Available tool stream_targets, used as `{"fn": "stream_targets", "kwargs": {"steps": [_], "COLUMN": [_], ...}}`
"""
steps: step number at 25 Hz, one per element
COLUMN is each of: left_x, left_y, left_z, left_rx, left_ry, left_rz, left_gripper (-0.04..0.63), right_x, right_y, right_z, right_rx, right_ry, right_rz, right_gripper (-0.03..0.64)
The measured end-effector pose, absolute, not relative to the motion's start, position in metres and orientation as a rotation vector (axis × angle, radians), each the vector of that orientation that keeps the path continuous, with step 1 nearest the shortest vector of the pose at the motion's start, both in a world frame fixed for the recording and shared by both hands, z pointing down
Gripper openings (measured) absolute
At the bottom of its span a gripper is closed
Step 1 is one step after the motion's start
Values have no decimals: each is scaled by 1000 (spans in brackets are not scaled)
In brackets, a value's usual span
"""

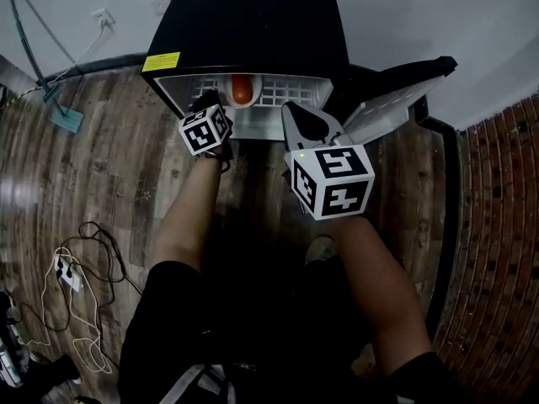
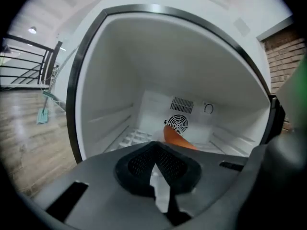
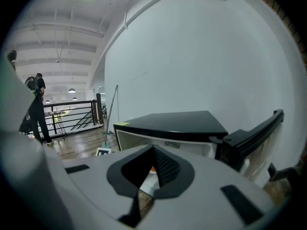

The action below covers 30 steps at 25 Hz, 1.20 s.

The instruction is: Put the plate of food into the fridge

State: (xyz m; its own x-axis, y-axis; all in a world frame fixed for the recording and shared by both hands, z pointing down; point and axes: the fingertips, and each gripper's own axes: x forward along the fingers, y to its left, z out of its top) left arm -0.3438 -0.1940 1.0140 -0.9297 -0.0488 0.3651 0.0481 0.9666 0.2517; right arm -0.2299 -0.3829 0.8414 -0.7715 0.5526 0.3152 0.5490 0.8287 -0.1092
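Left hand-held gripper point(image 2: 154, 166), jaws together & empty, sits at the open fridge point(image 1: 253, 23) mouth; orange food point(image 2: 175, 136) lies straight ahead inside, on the shelf. Right hand-held gripper point(image 3: 144, 175), also closed & empty, is nearer the door point(image 1: 396, 99), prob next to push

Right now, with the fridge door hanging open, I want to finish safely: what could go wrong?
The left gripper, shut and empty, sits at the fridge mouth; swinging the door closed now could strike it. Loose cables on the floor could snag a foot.
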Motion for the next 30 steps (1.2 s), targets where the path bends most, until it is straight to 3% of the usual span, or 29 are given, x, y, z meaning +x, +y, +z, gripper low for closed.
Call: {"fn": "stream_targets", "kwargs": {"steps": [11, 21, 25, 30], "left_x": [-282, -253, -260, -244], "left_y": [-229, -270, -281, -290], "left_z": [931, 834, 735, 574], "left_rx": [307, 419, 453, 463], "left_ry": [-2824, -2765, -2772, -2788], "left_rz": [-111, -252, -255, -166], "left_gripper": [-5, -5, -5, -5], "right_x": [-249, -245, -249, -247], "right_y": [-381, -380, -387, -397], "right_z": [841, 803, 737, 573], "right_rx": [-842, -875, -829, -774], "right_ry": [-2701, -2762, -2737, -2766], "right_rz": [58, 45, 58, 104], "right_gripper": [14, 14, 14, 14]}}
